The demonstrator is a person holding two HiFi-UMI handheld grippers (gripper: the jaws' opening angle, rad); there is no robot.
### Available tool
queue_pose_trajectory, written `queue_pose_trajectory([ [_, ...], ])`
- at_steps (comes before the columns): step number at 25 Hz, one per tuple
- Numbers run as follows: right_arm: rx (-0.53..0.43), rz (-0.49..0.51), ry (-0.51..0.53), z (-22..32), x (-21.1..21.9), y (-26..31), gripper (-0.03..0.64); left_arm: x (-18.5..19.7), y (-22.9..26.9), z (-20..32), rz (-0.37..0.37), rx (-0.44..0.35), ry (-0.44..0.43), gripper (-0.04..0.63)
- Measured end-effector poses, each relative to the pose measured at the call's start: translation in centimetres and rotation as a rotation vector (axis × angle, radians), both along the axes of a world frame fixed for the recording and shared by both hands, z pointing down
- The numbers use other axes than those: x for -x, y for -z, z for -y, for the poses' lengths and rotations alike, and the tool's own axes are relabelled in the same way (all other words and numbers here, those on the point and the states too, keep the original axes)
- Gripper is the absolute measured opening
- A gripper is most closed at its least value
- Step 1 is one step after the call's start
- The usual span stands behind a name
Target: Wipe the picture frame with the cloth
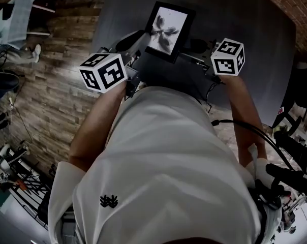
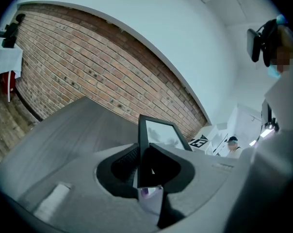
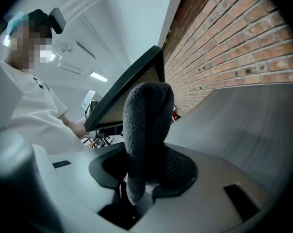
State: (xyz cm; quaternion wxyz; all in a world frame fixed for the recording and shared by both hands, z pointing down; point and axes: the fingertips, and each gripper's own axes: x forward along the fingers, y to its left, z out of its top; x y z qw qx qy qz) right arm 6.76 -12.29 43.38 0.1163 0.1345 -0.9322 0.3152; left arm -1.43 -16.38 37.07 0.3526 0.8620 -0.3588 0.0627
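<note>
Around the picture frame (image 1: 169, 28) the table (image 1: 260, 34) lies bare — seemingly open passage either side.

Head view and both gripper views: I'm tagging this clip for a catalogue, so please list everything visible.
picture frame: one, black rim, grey-white picture, over the table, edge in the left tool
cloth: one, dark grey, in the right tool
table: one, grey, under the picture frame
brick wall: one, reddish brown, behind the table
left tool: one, grey, shut on picture frame
right tool: one, grey, shut on cloth
marker cubes: two, black-and-white, one per tool
shirt: one, white, on the person
</note>
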Motion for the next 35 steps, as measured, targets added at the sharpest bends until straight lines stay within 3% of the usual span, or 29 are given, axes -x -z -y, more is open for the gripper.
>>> queue_pose_trajectory([
  [7,-0.026,0.029,-0.024,2.7,-0.2,1.7,0.145,-0.6,0.7,-0.5,-0.012,-0.015,-0.039,0.074],
  [18,0.005,0.023,0.251,-4.8,5.7,0.3,0.146,0.4,0.9,0.0,-0.024,-0.016,-0.010,0.074],
  [21,0.026,0.001,0.183,-3.2,4.5,-0.6,0.146,0.6,1.0,-0.1,-0.029,-0.014,-0.017,0.074],
  [25,0.037,0.033,0.031,1.1,2.1,0.1,0.146,0.7,0.8,-0.8,-0.043,-0.004,-0.041,0.074],
  [28,0.020,0.052,-0.023,3.3,1.5,1.2,0.146,0.7,0.6,-1.4,-0.050,-0.002,-0.061,0.074],
  [31,0.011,0.059,-0.007,3.4,2.8,1.7,0.146,1.0,0.7,-1.7,-0.058,-0.007,-0.074,0.074],
  [35,0.028,0.057,0.091,1.2,6.5,1.4,0.146,2.1,0.9,-1.4,-0.071,-0.012,-0.066,0.074],
])
